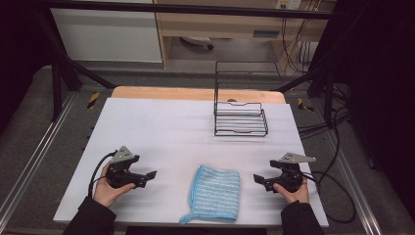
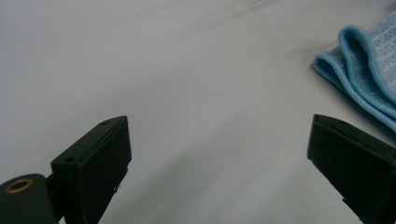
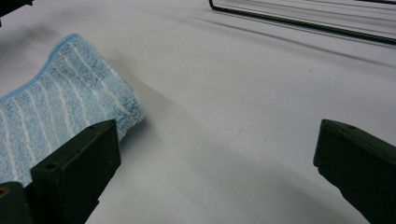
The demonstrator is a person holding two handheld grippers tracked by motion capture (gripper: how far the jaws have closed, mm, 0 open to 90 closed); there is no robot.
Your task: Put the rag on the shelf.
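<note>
A folded light-blue striped cloth [image 1: 215,194] lies flat near the table's front edge, between the two hands. My left gripper [image 1: 150,175] rests low on the white table to the cloth's left, pointing at it, open with nothing between its jaws. In the left gripper view the cloth's [image 2: 369,65] folded edge lies ahead at the upper right of the left gripper [image 2: 219,154]. My right gripper [image 1: 257,179] sits to the cloth's right, pointing left, also open and empty. The right gripper view has the cloth [image 3: 60,112] at the left, just beyond the right gripper [image 3: 217,158].
A black wire rack [image 1: 241,117] stands at the back right of the white table cover [image 1: 161,127]; its base rail [image 3: 303,23] crosses the top of the right gripper view. Cables trail off the table's right side.
</note>
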